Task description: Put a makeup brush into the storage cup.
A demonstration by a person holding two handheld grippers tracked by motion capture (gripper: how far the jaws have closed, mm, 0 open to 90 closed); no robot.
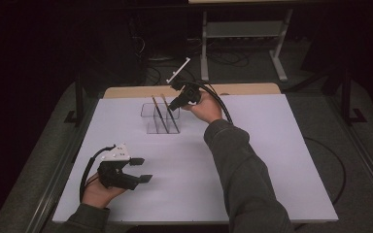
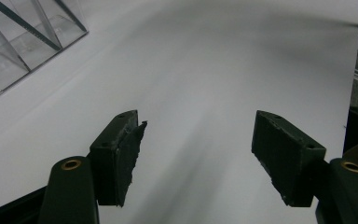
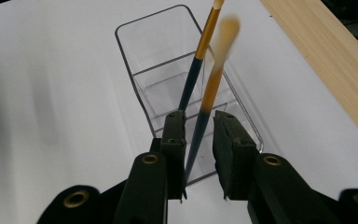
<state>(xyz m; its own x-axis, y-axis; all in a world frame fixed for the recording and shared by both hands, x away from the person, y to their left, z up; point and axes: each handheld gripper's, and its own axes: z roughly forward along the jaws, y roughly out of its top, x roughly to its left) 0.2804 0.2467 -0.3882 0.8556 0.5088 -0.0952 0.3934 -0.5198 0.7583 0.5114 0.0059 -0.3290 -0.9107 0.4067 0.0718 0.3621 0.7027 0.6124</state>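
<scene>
We held the right gripper (image 3: pixel 199 154) over the clear organiser (image 3: pixel 135 46), which stood near the far edge of the worktop (image 1: pixel 272 145), about midway along it. Its jaws stood slightly apart around the nearer brush (image 3: pixel 209 100), which leaned in the organiser's compartment beside a second brush (image 3: pixel 193 77); no pad visibly pressed on the handle. Our left gripper (image 2: pixel 198 158) rested near the worktop's near left corner, its jaws wide apart and empty.
</scene>
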